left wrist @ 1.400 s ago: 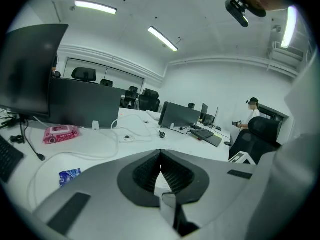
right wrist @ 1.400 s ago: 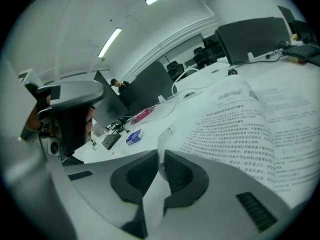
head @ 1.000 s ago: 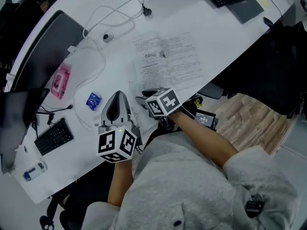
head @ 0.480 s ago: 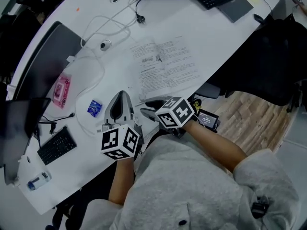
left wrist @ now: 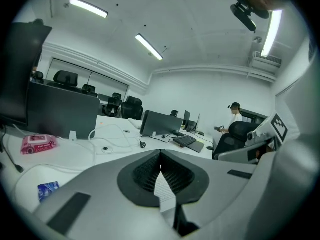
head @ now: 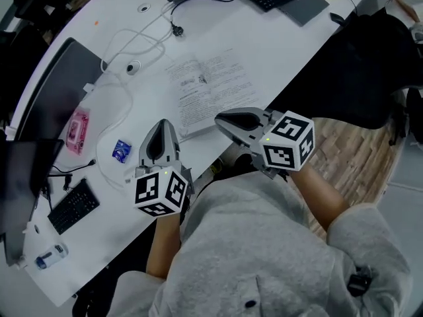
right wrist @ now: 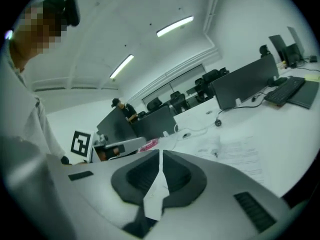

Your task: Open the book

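Book (head: 210, 88) lies open and flat on white table (head: 277, 38), printed pages up, its long side parallel to the table's near edge. Left gripper (head: 162, 125) jaws closed, empty. Right gripper (head: 221, 119) jaws just closing, nothing between them.

Small print, hidden edge
Book (head: 205, 88) print too small to read; near edge partly hidden behind the right gripper (head: 221, 119).
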### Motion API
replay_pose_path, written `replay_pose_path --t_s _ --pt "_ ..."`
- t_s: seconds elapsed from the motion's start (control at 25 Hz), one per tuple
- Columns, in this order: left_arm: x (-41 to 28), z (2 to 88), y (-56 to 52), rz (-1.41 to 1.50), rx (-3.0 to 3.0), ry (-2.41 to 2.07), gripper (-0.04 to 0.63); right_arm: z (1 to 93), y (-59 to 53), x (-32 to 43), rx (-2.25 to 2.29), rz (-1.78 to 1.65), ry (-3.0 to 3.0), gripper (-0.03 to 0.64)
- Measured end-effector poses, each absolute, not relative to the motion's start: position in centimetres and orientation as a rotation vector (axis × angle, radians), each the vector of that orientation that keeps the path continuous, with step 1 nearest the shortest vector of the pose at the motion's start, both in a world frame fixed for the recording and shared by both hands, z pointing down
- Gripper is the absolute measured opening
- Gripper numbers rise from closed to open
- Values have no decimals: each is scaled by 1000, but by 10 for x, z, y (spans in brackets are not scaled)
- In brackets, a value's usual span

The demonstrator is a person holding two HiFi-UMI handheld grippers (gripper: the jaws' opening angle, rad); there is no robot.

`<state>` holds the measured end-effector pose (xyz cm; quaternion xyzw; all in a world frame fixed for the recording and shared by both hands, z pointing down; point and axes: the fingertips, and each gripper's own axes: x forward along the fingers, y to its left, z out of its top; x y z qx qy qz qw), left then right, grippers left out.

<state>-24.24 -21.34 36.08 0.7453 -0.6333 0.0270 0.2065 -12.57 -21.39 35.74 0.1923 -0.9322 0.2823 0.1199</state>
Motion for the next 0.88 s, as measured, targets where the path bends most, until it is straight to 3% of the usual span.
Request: replay_pose_path --t_s 0.4,0.6,0.88 --pt "-170 330 -205 193 2281 -1722 9 299 -234 26 1033 526 -2688 43" --pt "-117 292 -195 105 2337 -1744 9 300 -205 97 1176 361 -2558 43" --pt "-46 294 -129 81 2309 -1726 9 307 -134 161 1232 411 -2578 43"
